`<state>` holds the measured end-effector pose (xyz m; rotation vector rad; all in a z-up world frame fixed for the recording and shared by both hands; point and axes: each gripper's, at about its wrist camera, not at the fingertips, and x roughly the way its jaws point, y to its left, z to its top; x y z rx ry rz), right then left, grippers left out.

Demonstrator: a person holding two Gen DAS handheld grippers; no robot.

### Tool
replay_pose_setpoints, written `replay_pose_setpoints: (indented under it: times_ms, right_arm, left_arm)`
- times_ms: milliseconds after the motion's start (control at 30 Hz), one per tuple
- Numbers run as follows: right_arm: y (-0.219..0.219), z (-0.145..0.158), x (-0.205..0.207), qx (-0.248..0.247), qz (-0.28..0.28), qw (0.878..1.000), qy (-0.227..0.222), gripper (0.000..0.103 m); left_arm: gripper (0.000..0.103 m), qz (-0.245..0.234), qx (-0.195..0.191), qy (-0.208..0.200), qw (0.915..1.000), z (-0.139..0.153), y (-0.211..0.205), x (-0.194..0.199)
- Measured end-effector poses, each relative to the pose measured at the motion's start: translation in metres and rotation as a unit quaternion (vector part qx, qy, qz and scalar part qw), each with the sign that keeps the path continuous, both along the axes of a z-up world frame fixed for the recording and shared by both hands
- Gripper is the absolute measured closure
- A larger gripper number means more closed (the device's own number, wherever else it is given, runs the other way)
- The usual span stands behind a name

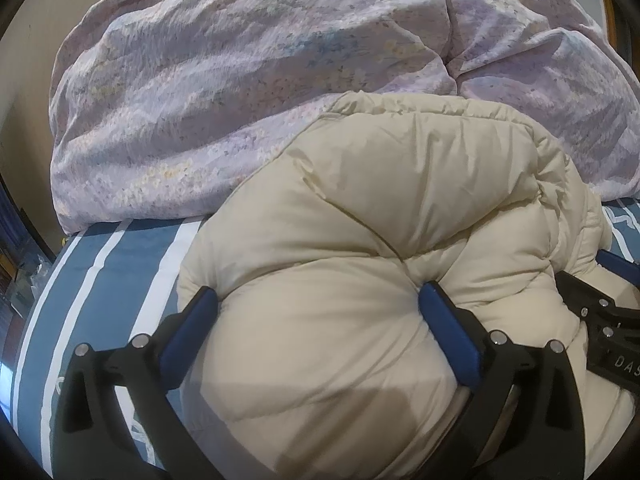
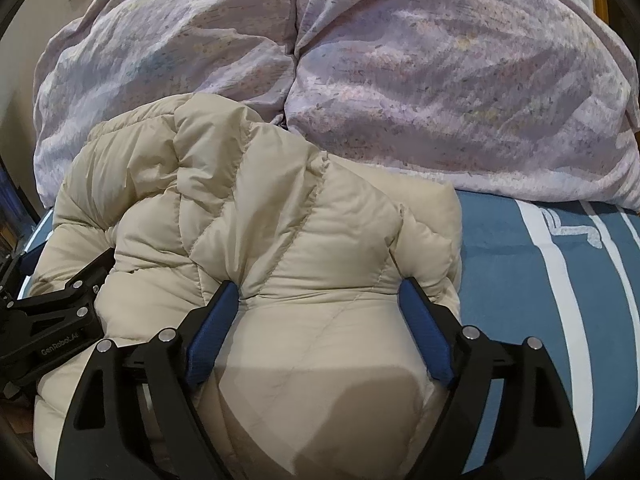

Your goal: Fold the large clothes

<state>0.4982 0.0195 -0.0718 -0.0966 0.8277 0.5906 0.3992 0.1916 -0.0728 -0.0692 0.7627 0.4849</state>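
Note:
A cream puffer jacket [image 1: 360,208] lies bundled on the blue striped bed, also in the right wrist view [image 2: 248,216]. My left gripper [image 1: 318,300] has its blue pads wide apart around a thick fold at the jacket's left side, pressing into it. My right gripper [image 2: 320,284] likewise straddles a thick fold at the jacket's right side, pads pressing into the padding. Each gripper shows at the edge of the other's view: the right one in the left wrist view [image 1: 600,320], the left one in the right wrist view [image 2: 52,312].
A rumpled lilac floral duvet [image 1: 240,80] is heaped just behind the jacket, also in the right wrist view [image 2: 440,80]. The blue bedsheet with white stripes [image 2: 560,280] shows to the right and, in the left wrist view [image 1: 100,280], to the left. The bed's left edge drops off near a wall.

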Motion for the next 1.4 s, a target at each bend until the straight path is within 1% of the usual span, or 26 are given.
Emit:
replay_pose_setpoints:
  times_ms: [200,233,300,333,400,433,500,533,567,667,700,833,933,1000,1033,1100,1167,1233,1300,1400]
  right_arm:
    - [0.000,0.000,0.004,0.013,0.003,1.000,0.006,0.018]
    - [-0.001,0.001,0.002,0.005,0.004,1.000,0.004,0.018]
    - [-0.007,0.010,-0.011,-0.027,-0.004,1.000,-0.011,0.018]
    - [-0.014,0.016,-0.020,-0.032,-0.005,0.999,-0.019,0.018]
    - [-0.033,0.035,-0.044,-0.006,0.019,0.999,-0.040,0.018]
    - [-0.043,0.042,-0.056,0.010,0.029,0.999,-0.045,0.018]
    - [-0.054,0.047,-0.072,0.021,0.050,0.998,-0.044,0.019]
    - [-0.057,0.047,-0.079,0.021,0.055,0.997,-0.043,0.021]
    - [-0.060,0.046,-0.087,0.023,0.062,0.997,-0.040,0.027]
    - [-0.062,0.038,-0.094,0.029,0.071,0.997,-0.019,0.039]
    - [-0.064,0.035,-0.099,0.025,0.066,0.997,-0.016,0.040]
    - [-0.058,0.020,-0.097,0.002,0.064,0.998,0.002,0.041]
    - [-0.055,0.009,-0.096,-0.003,0.059,0.998,0.018,0.041]
    - [-0.056,0.012,-0.097,-0.003,0.054,0.998,0.021,0.041]
    - [-0.058,0.015,-0.099,0.000,0.051,0.998,0.021,0.039]
    - [-0.067,0.024,-0.107,0.011,0.044,0.999,0.023,0.032]
    - [-0.078,0.035,-0.118,0.024,0.037,0.999,0.020,0.011]
    - [-0.091,0.048,-0.135,0.039,0.033,0.999,0.009,0.002]
    - [-0.098,0.057,-0.147,0.043,0.028,0.999,0.002,0.001]
    - [-0.106,0.066,-0.168,0.036,0.018,0.999,-0.003,0.001]
  left_arm:
    - [0.002,0.004,0.008,-0.004,1.0000,0.002,-0.002,-0.002]
    - [0.002,0.005,0.010,-0.006,0.9999,0.002,-0.003,-0.003]
    - [0.002,0.004,0.021,-0.007,0.9997,0.008,-0.008,-0.010]
    - [0.003,0.000,0.026,-0.010,0.9996,0.013,-0.012,-0.018]
    - [0.003,-0.027,0.018,-0.032,0.9990,0.026,-0.021,-0.041]
    - [0.003,-0.037,0.013,-0.041,0.9984,0.031,-0.025,-0.053]
    - [0.003,-0.058,0.002,-0.053,0.9969,0.041,-0.031,-0.076]
    - [0.003,-0.068,-0.004,-0.055,0.9961,0.045,-0.035,-0.086]
    - [0.003,-0.078,-0.007,-0.055,0.9954,0.047,-0.040,-0.097]
    - [0.003,-0.088,-0.021,-0.044,0.9950,0.043,-0.048,-0.109]
    - [0.003,-0.088,-0.029,-0.035,0.9951,0.039,-0.050,-0.111]
    - [0.002,-0.079,-0.032,-0.013,0.9963,0.024,-0.052,-0.110]
    - [0.002,-0.069,-0.027,0.003,0.9972,0.010,-0.054,-0.105]
    - [0.002,-0.061,-0.029,0.004,0.9977,0.009,-0.054,-0.106]
    - [0.003,-0.058,-0.044,0.002,0.9973,0.012,-0.053,-0.110]
    - [0.003,-0.063,-0.062,-0.008,0.9961,0.019,-0.053,-0.123]
    - [0.003,-0.067,-0.060,-0.019,0.9957,0.027,-0.055,-0.140]
    - [0.003,-0.071,-0.069,-0.026,0.9947,0.034,-0.058,-0.159]
    - [0.003,-0.070,-0.078,-0.027,0.9941,0.038,-0.060,-0.177]
    - [0.003,-0.057,-0.071,-0.018,0.9957,0.041,-0.065,-0.200]
